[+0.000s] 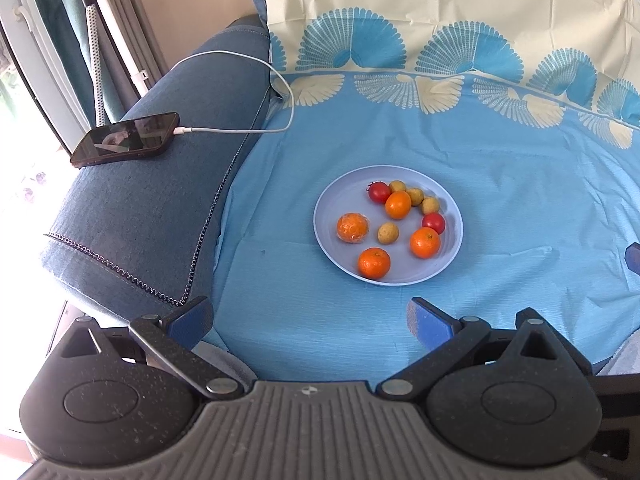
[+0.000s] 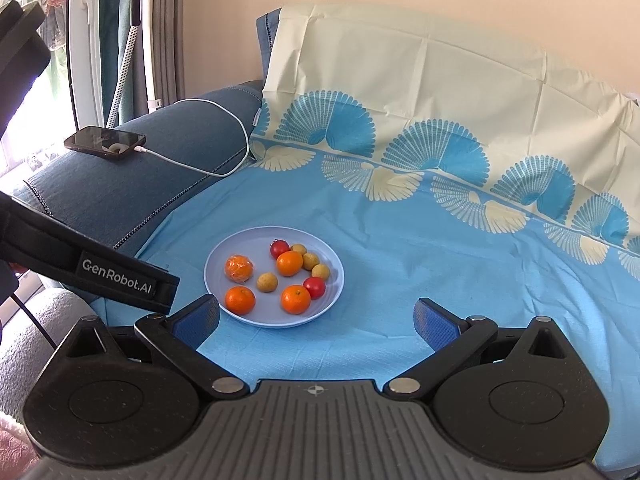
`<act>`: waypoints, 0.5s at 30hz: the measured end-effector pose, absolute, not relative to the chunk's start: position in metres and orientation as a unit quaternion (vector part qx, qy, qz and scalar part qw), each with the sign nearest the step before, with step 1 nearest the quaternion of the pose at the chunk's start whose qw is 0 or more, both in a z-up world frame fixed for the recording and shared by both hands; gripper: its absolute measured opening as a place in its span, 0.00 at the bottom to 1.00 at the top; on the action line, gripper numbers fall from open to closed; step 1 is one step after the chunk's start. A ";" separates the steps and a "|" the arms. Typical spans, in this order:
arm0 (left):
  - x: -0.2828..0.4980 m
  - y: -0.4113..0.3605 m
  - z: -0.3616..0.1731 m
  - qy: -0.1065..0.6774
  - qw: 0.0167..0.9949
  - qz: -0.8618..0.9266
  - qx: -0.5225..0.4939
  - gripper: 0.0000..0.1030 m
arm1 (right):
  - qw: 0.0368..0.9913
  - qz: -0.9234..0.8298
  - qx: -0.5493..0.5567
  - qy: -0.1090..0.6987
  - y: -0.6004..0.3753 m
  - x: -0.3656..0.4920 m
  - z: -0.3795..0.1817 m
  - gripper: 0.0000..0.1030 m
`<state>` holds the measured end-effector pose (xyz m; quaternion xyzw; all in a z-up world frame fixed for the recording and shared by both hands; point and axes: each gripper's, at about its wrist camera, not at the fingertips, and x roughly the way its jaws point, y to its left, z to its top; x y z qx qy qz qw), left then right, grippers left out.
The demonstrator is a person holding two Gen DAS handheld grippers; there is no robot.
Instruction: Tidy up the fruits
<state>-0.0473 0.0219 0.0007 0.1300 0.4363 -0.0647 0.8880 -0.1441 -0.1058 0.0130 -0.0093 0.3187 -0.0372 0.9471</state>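
A pale blue plate lies on the blue cloth and holds mixed fruit. On it are three whole oranges, one at the front. A peeled orange in clear wrap sits at its left. Two red cherry tomatoes and several small tan longans lie among them. My left gripper hangs open short of the plate, holding nothing. My right gripper is open too, just right of the plate's near rim. The left gripper's black body crosses the right wrist view at left.
A blue sofa arm bears a black phone on a white charging cable. The patterned cloth runs up the backrest. A window and curtains stand at far left.
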 end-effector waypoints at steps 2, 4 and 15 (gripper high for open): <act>-0.047 0.022 0.001 0.436 0.888 -0.064 0.130 1.00 | 0.947 -0.038 -0.009 0.319 -0.106 -0.143 0.013 0.99; -0.047 0.022 0.000 0.436 0.888 -0.064 0.130 1.00 | 0.947 -0.038 -0.010 0.318 -0.106 -0.142 0.013 0.99; -0.047 0.022 -0.001 0.438 0.887 -0.063 0.130 1.00 | 0.947 -0.037 -0.009 0.319 -0.106 -0.141 0.014 0.99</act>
